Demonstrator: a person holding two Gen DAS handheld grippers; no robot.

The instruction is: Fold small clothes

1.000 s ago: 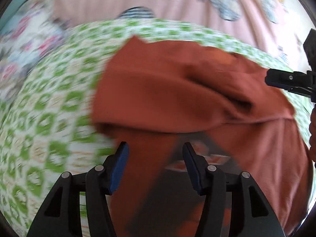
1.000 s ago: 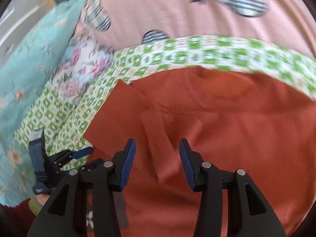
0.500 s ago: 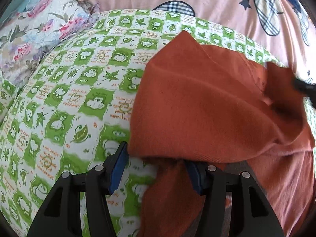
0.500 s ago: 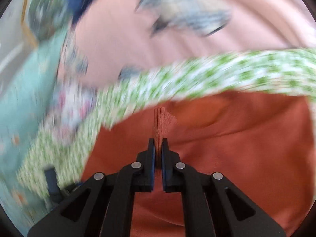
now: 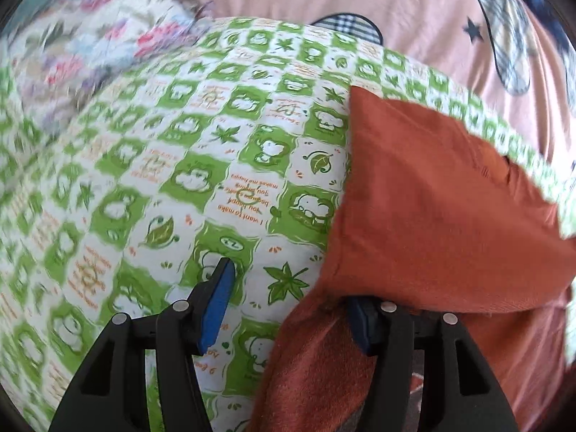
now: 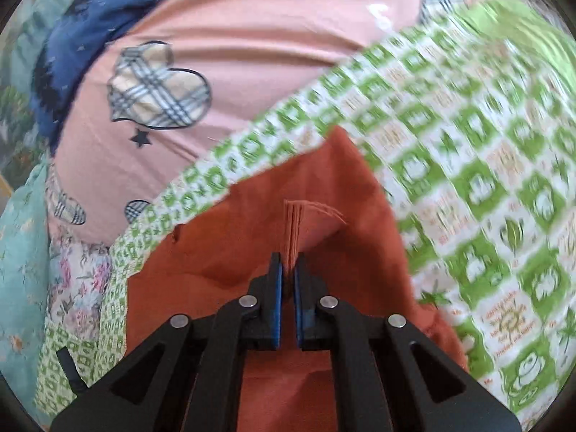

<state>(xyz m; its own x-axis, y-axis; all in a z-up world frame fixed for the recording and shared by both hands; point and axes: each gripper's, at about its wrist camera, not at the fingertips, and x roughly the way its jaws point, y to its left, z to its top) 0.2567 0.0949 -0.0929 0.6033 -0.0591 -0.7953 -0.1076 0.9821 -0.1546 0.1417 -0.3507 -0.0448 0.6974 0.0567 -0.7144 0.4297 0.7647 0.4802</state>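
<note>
A rust-orange small garment (image 5: 432, 198) lies on a green-and-white patterned blanket (image 5: 180, 180). In the left wrist view my left gripper (image 5: 291, 298) is open, its left finger over the blanket and its right finger tucked under the garment's folded flap. In the right wrist view my right gripper (image 6: 288, 270) is shut on a pinched hem of the orange garment (image 6: 295, 226), which is lifted; the rest of the cloth (image 6: 216, 252) drapes below.
A pink sheet with plaid hearts (image 6: 216, 54) lies beyond the blanket. A floral pillow (image 5: 90, 46) sits at the left, with blue cloth (image 6: 72, 36) and teal fabric (image 6: 21, 234) at the far left.
My right gripper closed on the garment's hem and pulled it over, so the cloth is folded onto itself. My left gripper shifted left, off the garment's middle to its edge.
</note>
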